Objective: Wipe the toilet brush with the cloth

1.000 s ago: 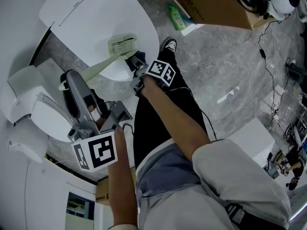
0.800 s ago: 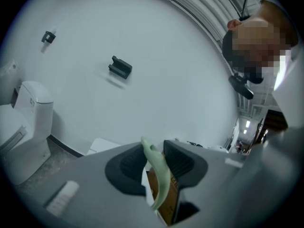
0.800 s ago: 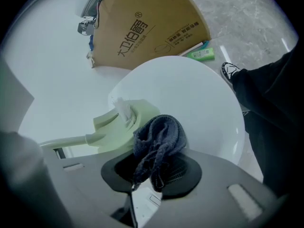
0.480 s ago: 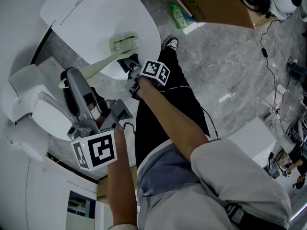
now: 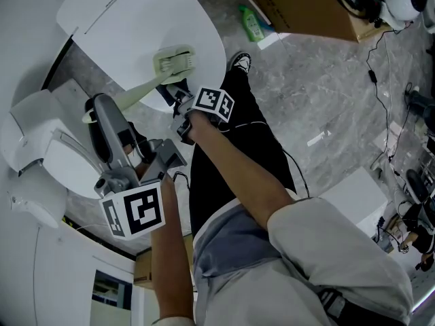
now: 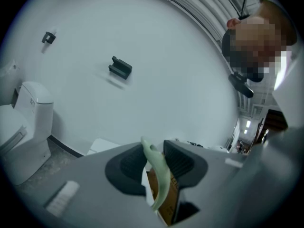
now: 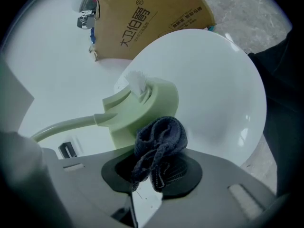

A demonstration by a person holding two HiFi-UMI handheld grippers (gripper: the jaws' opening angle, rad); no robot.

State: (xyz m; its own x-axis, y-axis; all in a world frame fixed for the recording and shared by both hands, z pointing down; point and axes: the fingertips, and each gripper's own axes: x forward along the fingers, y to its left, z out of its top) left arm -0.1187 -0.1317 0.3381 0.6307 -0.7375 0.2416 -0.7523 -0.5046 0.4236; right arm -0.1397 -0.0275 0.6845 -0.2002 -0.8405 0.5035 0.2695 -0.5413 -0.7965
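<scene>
Wiping seems under way: the right gripper (image 7: 154, 167), clamped on the dark cloth (image 7: 160, 137), sets it at the head of the pale green toilet brush (image 7: 142, 109), mid-frame over the white toilet lid (image 7: 223, 75), while the left gripper (image 6: 153, 158) pinches its handle (image 6: 160, 186); next, drag the cloth across that head.

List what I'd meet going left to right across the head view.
White toilet → left tongs → head of the toilet brush → green bottle → cardboard box.
</scene>
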